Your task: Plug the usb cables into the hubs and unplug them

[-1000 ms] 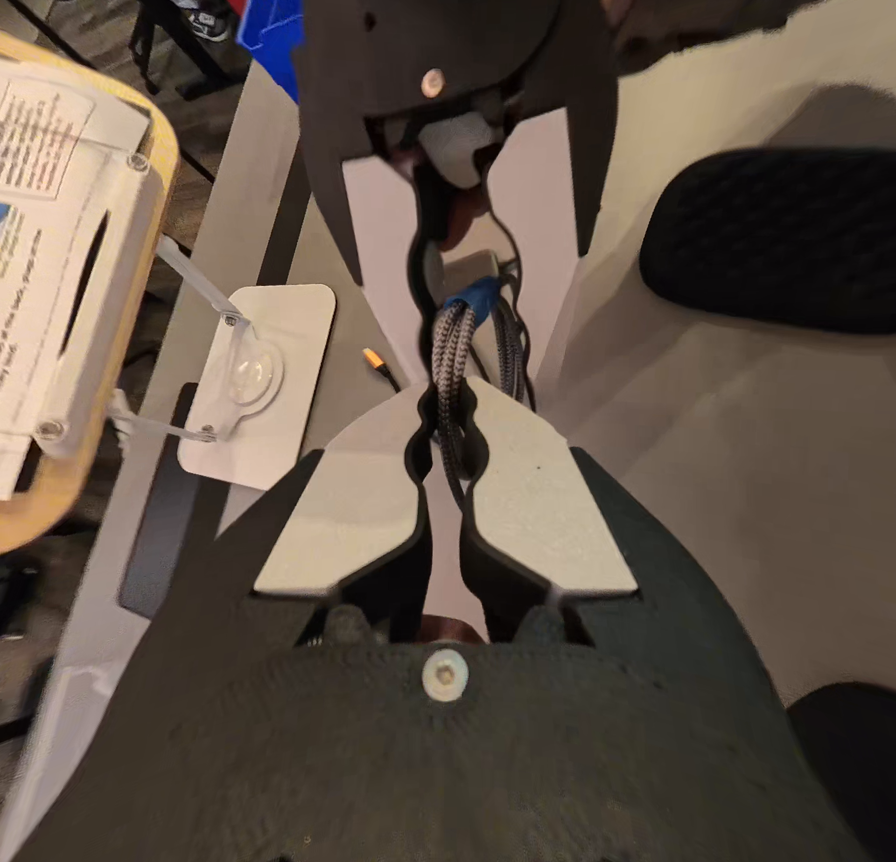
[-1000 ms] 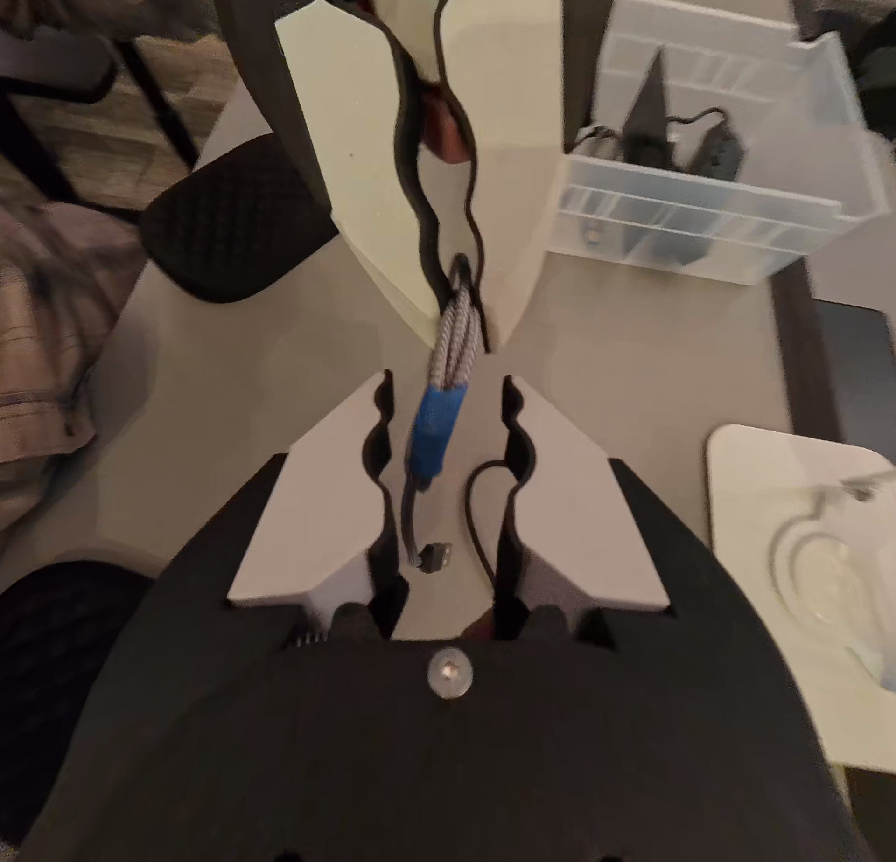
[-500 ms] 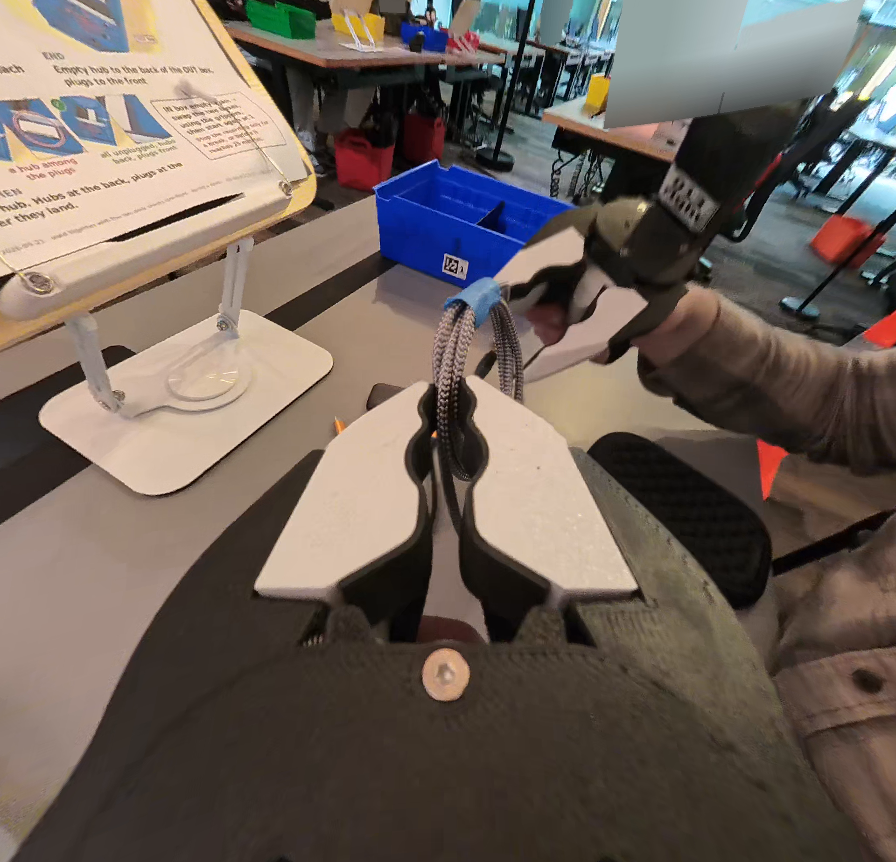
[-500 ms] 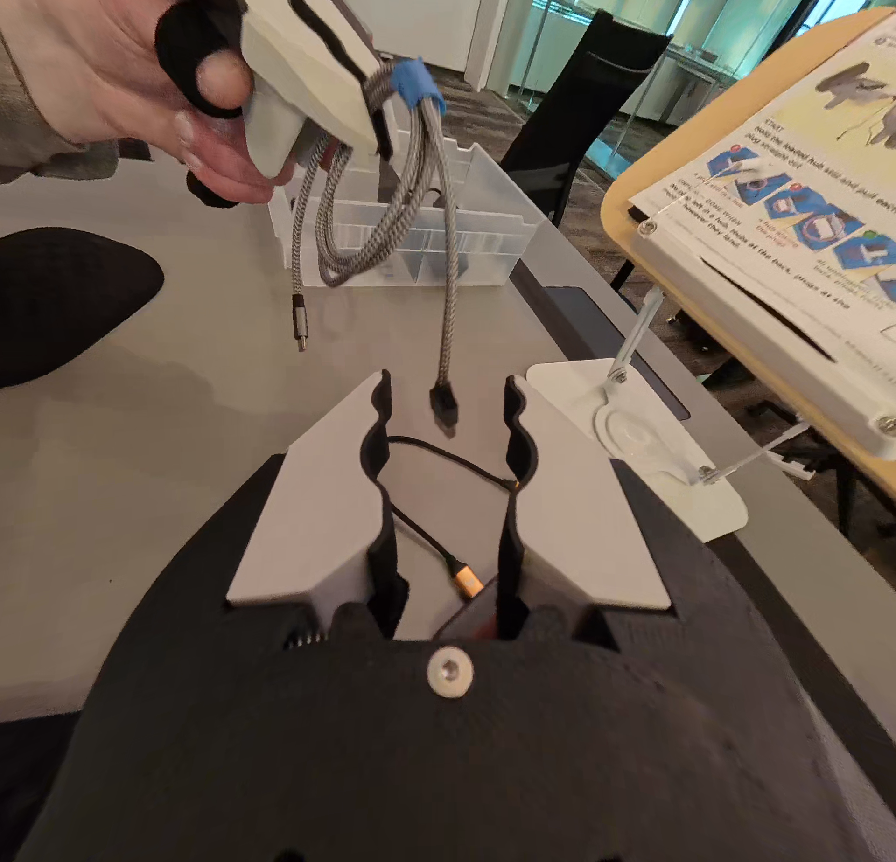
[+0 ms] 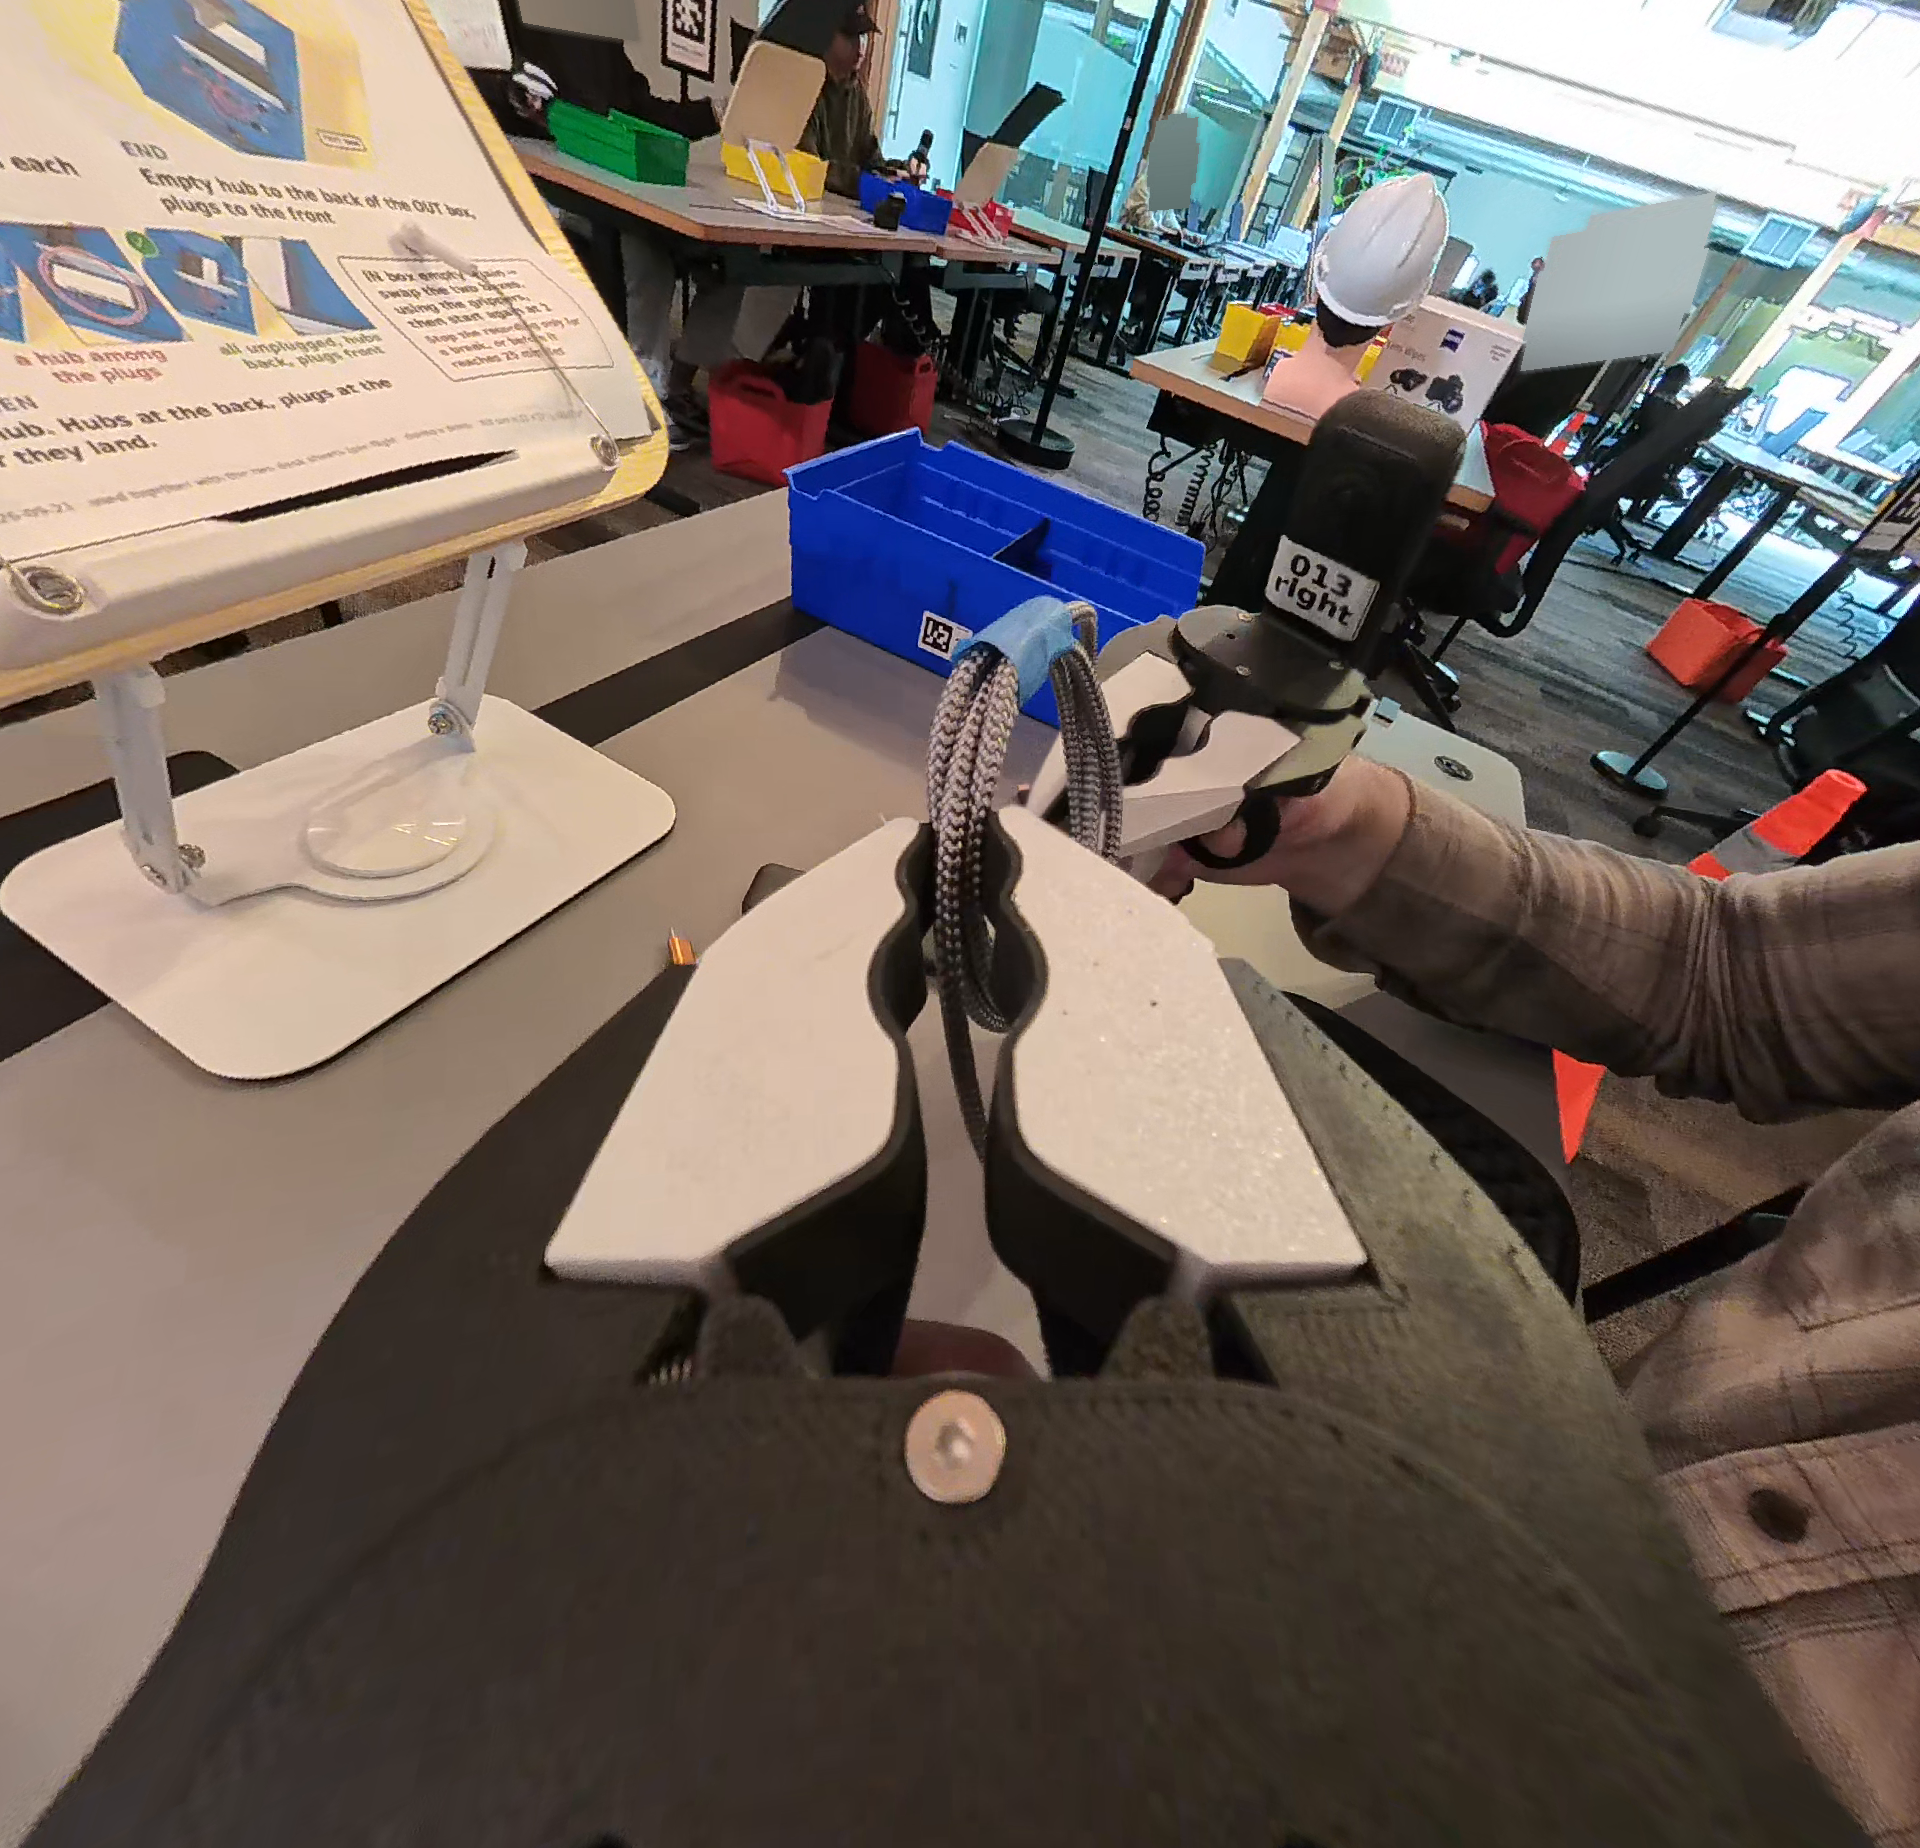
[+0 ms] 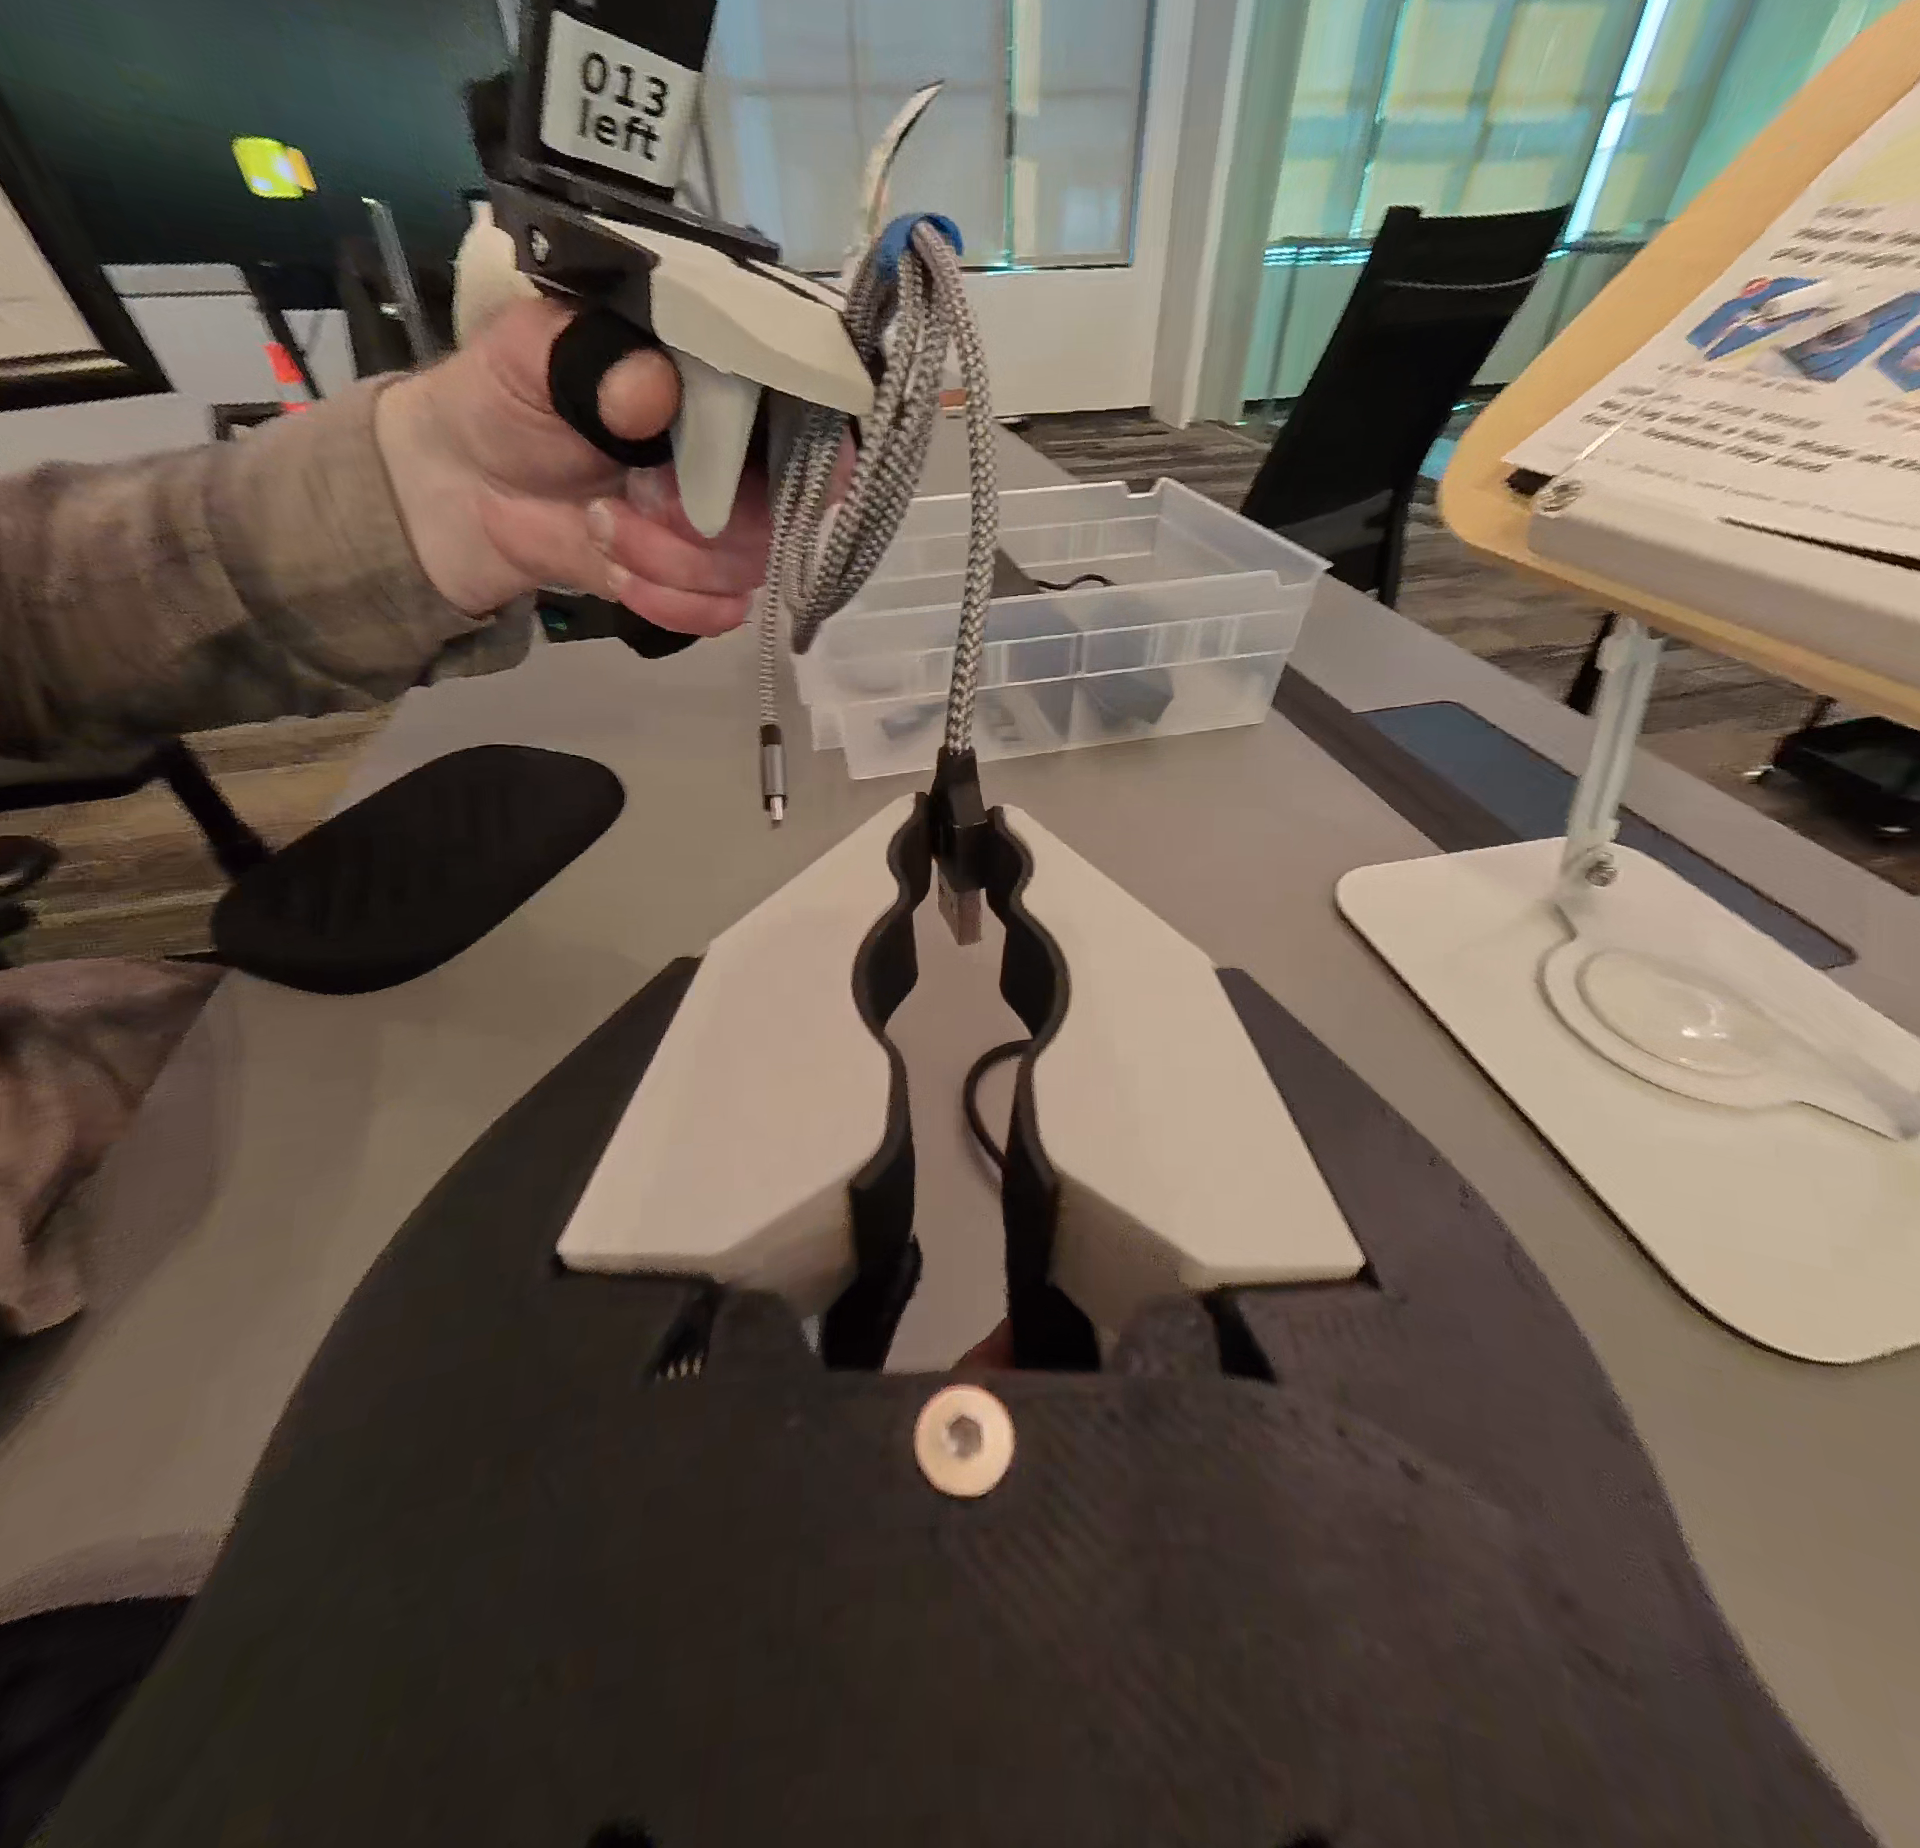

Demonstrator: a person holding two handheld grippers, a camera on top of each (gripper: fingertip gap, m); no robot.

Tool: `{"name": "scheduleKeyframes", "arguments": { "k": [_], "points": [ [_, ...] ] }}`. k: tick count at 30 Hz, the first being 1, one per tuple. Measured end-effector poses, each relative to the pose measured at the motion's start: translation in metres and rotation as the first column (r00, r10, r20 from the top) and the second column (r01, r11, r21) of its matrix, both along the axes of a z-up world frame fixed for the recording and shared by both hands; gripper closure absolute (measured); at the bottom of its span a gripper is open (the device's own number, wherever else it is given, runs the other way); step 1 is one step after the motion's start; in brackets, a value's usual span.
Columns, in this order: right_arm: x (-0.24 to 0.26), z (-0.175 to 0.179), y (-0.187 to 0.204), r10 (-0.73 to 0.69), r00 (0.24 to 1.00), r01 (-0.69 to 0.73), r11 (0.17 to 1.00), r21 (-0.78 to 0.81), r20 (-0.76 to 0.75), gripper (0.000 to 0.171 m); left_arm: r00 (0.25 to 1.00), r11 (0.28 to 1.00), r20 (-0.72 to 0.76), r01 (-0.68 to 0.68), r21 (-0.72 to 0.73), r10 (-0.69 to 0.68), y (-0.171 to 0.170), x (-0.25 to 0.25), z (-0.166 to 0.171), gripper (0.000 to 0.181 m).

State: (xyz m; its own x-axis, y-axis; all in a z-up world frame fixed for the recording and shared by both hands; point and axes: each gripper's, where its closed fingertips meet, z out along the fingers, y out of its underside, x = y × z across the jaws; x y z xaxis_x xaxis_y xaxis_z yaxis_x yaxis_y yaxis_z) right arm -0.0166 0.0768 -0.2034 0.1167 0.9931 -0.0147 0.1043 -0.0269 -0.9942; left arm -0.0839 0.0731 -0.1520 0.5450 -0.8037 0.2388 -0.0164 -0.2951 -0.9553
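Left wrist view: the left gripper [image 5: 961,842] is seen clamped on the braided cable bundle [image 5: 961,759], fingers pressed together around the grey strands at the tips. The bundle is bound by blue tape [image 5: 1023,629] at its top loop, above the fingertips. Half a second ago the right gripper [image 5: 1132,759] was held farther off with its fingers spread; now it is brought in just right of the bundle, fingers drawn close. A blue bin [image 5: 987,551] is seen far on the table [image 5: 156,1227], and an instruction stand [image 5: 343,863] on the left. No hub is visible in this view.

Right wrist view: the black USB-A plug [image 6: 958,832] hanging from the bundle is now caught between the right gripper's fingertips, fingers closed on its body, metal end pointing back toward the camera. Half a second ago that plug dangled free ahead of open fingers, so the grasp is new. A second, silver plug [image 6: 771,759] hangs free to the left. A clear bin [image 6: 1049,603] holding dark items, possibly hubs, is seen far behind. A thin black cable [image 6: 987,1102] lies on the table under the fingers.

Judgement: one plug is secured, so pulling it out of the bundle and toward a hub likely follows; nothing is plugged in yet.
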Motion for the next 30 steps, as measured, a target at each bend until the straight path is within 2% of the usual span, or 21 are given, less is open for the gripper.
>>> {"name": "scheduleKeyframes", "arguments": {
  "k": [5,10,13,16,20,23,25,30],
  "points": [
    [-0.001,0.002,-0.017,0.132,0.991,-0.134,0.988,-0.081,-0.021,0.168,1.000,1.000,-0.001,0.000,0.020,0.000,-0.005,-0.006,-0.011,0.174],
    [-0.003,-0.015,-0.037,0.288,0.955,-0.274,0.946,-0.172,0.066,0.168,0.997,0.998,-0.069,-0.030,0.055,0.033,-0.016,-0.019,-0.031,0.174],
    [-0.005,-0.028,-0.042,0.338,0.934,-0.306,0.925,-0.225,0.120,0.168,0.993,0.998,-0.102,-0.049,0.031,0.052,-0.022,-0.028,-0.053,0.172],
    [-0.007,-0.041,-0.046,0.378,0.910,-0.322,0.903,-0.284,0.169,0.168,0.977,0.993,-0.178,-0.119,0.025,0.121,-0.022,-0.042,-0.076,0.162],
    [-0.010,-0.055,-0.051,0.424,0.877,-0.336,0.878,-0.341,0.227,0.168,0.942,0.975,-0.267,-0.170,0.140,0.202,-0.024,-0.052,-0.081,0.146],
    [-0.011,-0.060,-0.057,0.476,0.844,-0.367,0.848,-0.382,0.248,0.168,0.930,0.954,-0.324,-0.078,0.289,0.174,-0.035,-0.032,-0.067,0.143],
    [-0.011,-0.062,-0.063,0.523,0.810,-0.401,0.824,-0.400,0.264,0.168,0.909,0.916,-0.395,0.042,0.399,0.131,-0.044,-0.008,-0.060,0.141],
    [-0.005,-0.062,-0.082,0.682,0.680,-0.518,0.706,-0.483,0.268,0.168,0.782,0.748,-0.620,0.370,0.551,0.071,-0.059,0.049,-0.065,0.142]
  ]
}}
